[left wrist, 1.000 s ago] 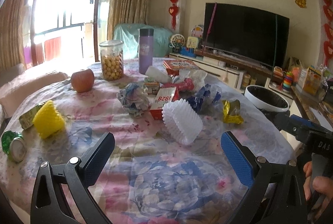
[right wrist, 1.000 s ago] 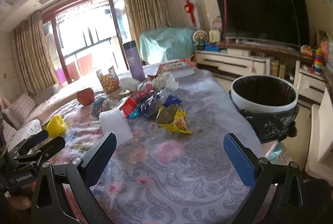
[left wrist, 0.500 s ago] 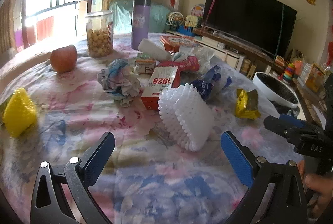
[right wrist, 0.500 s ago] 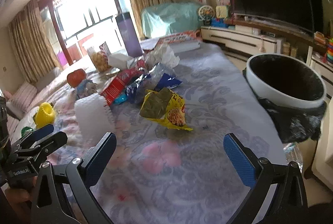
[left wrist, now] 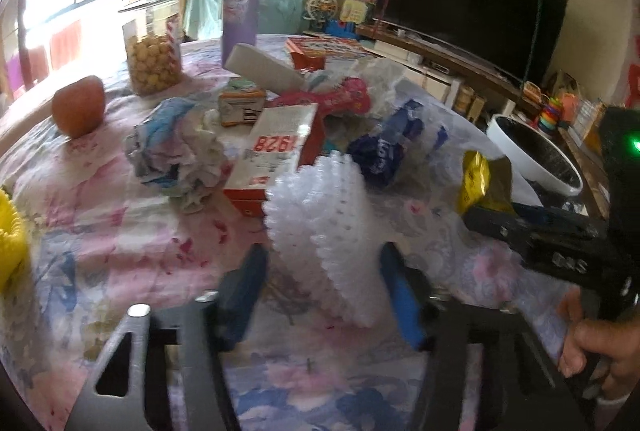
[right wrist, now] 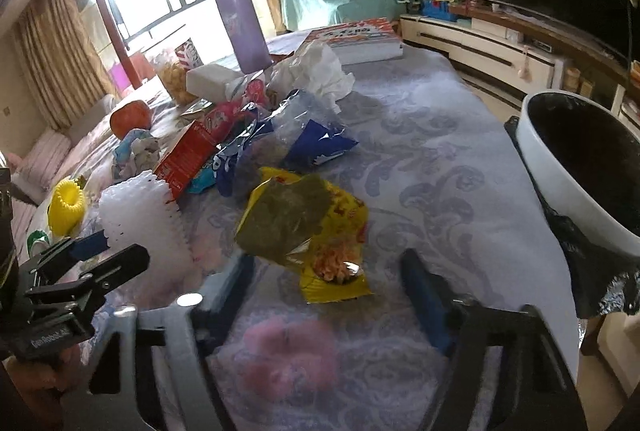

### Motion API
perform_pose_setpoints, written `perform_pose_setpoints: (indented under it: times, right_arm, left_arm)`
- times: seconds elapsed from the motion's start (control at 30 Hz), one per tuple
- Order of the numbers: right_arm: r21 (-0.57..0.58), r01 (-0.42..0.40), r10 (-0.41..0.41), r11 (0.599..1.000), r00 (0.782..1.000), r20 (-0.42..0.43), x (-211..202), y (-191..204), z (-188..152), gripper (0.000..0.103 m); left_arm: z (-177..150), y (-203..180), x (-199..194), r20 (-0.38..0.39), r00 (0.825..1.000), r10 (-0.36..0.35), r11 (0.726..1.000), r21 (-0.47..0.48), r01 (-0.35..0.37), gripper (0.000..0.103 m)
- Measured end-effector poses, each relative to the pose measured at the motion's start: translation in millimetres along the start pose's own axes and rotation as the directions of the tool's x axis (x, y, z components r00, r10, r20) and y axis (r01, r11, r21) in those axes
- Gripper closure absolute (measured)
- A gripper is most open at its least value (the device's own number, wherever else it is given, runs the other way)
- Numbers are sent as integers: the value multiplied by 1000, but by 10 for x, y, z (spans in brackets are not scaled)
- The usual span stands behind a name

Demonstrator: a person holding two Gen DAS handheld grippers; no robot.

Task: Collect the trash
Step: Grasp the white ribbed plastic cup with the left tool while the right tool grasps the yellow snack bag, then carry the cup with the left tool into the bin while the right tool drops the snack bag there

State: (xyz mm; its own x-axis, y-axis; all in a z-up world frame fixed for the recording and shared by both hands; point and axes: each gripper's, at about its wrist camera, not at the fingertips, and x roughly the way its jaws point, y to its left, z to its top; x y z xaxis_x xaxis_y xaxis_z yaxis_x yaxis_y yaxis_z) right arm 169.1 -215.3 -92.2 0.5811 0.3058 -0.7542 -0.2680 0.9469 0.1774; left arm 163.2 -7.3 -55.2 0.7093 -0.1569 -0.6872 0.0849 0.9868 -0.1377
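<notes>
"1928" on red box

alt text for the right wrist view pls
The right tongs are closing around a crumpled yellow snack wrapper on a floral tablecloth, pads not yet touching it. A black-lined white bin stands at the right; more wrappers, a white foam net and the left tongs sit left.

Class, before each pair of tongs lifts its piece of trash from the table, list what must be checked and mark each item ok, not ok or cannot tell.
1. White foam net between left tongs, which are closing: ok.
2. Left pads pressing it: cannot tell.
3. Yellow snack bag between right tongs, also closing: ok.
4. Right pads gripping it: not ok.
5. Bin open, lined: ok.
</notes>
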Motion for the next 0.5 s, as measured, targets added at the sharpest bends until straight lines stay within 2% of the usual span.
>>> perform_pose_setpoints:
  times: [0.03,0.07,0.1,0.17,0.33,0.5]
  right_arm:
    - [4,-4,4,1000,1000,-11,12,-12,-7,59]
    - [9,-8,8,1000,1000,-15,16,-25,-8,76]
    - [19,-15,16,1000,1000,-15,10,-44,-22,77]
    - [38,-30,30,999,1000,1,-33,-75,-27,77]
    - [59,-48,45,997,998,51,-256,-147,-48,78]
    - [83,-41,34,996,996,85,-479,-297,-73,78]
  left_arm:
    - [-5,-10,-3,2,1000,-3,1000,4,3,65]
    - [-11,-11,-13,5,1000,-6,1000,6,6,68]
    - [-15,-16,-21,10,1000,-13,1000,9,12,75]
    - [-7,-19,-19,11,1000,-27,1000,3,27,81]
    - [45,-82,-27,10,996,-91,996,-9,91,84]
    - [112,-310,-46,21,991,-135,990,41,134,84]
